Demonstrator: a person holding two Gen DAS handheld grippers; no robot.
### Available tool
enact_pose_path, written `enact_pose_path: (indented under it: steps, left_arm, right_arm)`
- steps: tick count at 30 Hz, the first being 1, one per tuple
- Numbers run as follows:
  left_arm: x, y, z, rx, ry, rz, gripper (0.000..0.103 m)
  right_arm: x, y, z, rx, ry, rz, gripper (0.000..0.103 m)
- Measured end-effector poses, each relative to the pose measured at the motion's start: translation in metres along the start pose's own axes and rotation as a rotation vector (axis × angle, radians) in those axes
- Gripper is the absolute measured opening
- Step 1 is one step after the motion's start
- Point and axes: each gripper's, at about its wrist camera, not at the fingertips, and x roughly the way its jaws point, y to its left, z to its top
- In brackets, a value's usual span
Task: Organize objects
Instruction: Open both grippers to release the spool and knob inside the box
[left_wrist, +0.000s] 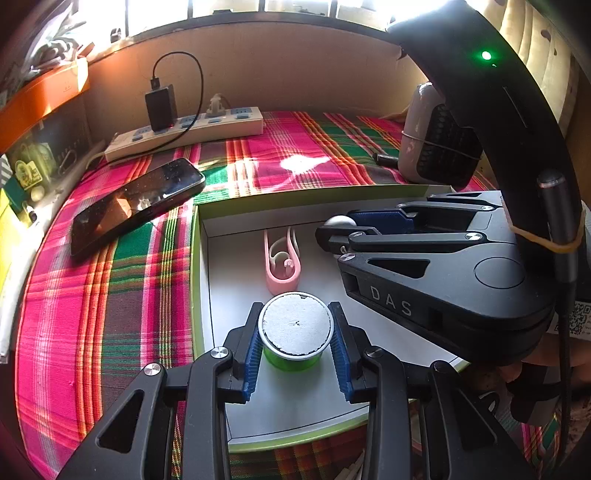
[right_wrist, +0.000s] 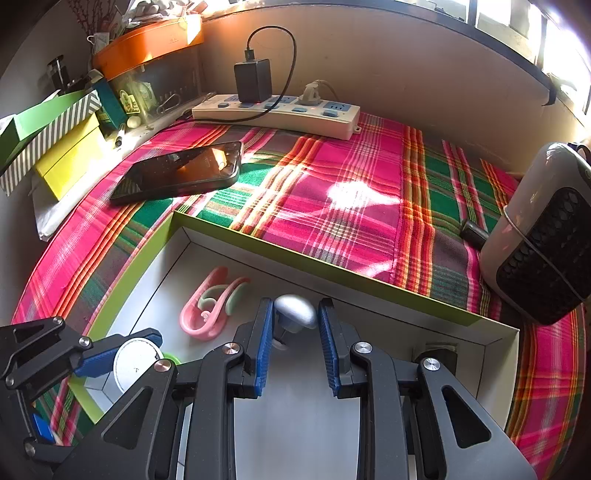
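A shallow white box with a green rim (left_wrist: 197, 280) lies on a plaid cloth. Inside it my left gripper (left_wrist: 295, 310) is shut on a small green tub with a white foil lid (left_wrist: 295, 326), its blue pads pressed to both sides. Just past the tub a pink clip (left_wrist: 282, 280) lies on the box floor. In the right wrist view my right gripper (right_wrist: 295, 302) is shut on a white round-headed knob (right_wrist: 295, 312), over the box near its far wall (right_wrist: 332, 277). The pink clip (right_wrist: 201, 325) and the tub (right_wrist: 135, 363) sit to its left.
A black phone (right_wrist: 177, 173) lies on the cloth left of the box. A white power strip (right_wrist: 277, 114) with a black charger (right_wrist: 253, 79) runs along the back wall. A grey device with black mesh (right_wrist: 543, 236) stands right. Stacked boxes (right_wrist: 66, 158) crowd the left edge.
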Motion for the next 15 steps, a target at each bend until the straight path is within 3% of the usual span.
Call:
enact_pose_path:
  steps: [10, 15]
  left_arm:
    - [-0.0007, 0.0000, 0.0000, -0.001, 0.000, 0.000, 0.032]
    - [-0.0007, -0.0001, 0.0003, -0.001, 0.001, -0.005, 0.034]
  right_arm:
    - [-0.0001, 0.0004, 0.0005, 0.006, 0.001, -0.010, 0.026]
    - [-0.0034, -0.0008, -0.0001, 0.018, -0.005, -0.007, 0.040]
